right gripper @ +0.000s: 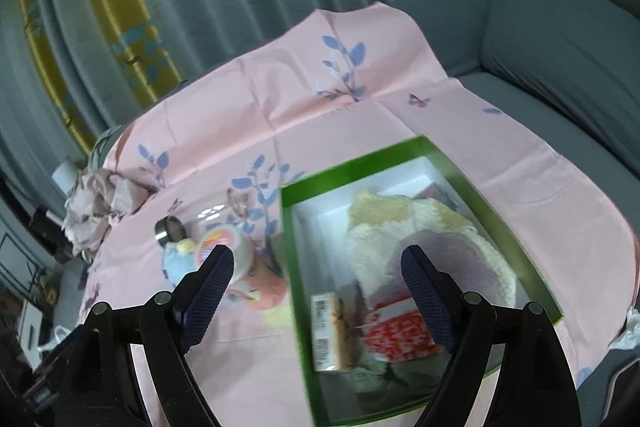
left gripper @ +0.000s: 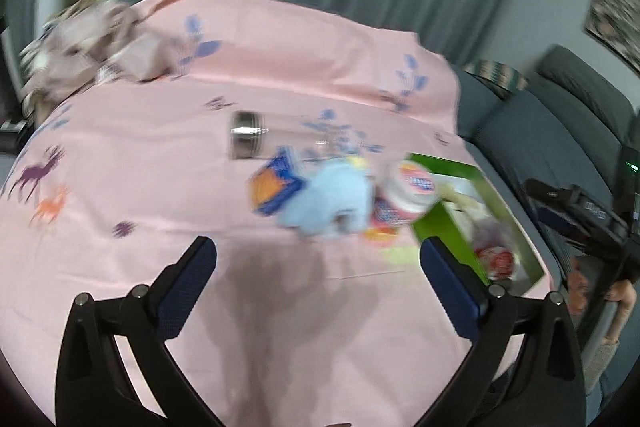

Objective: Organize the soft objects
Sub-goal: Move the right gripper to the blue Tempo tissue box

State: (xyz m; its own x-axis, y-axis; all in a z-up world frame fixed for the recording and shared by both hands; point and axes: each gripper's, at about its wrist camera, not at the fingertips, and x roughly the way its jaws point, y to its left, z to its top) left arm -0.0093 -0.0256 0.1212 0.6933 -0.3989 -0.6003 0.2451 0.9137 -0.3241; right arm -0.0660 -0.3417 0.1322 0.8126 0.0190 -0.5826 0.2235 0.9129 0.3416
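Left wrist view: the left gripper stands with jaws spread wide and nothing between them, over a bare stretch of the pink printed cloth that covers the surface. The pale blue plush toy lies above the gripper, right of frame centre, well clear of both fingers; it touches a blue-and-orange packet on its left and a white-lidded jar on its right. A clear bottle with a metal cap lies on its side just above them. The green-rimmed box sits at the right edge of the cloth, and a crumpled pinkish fabric lies at upper left. Right wrist view: the right gripper is likewise open and empty, poised above the green-rimmed box, whose interior holds a cream and lilac plush item, a red-patterned pack and a labelled packet. The blue plush toy lies outside the box, just left of the left finger.
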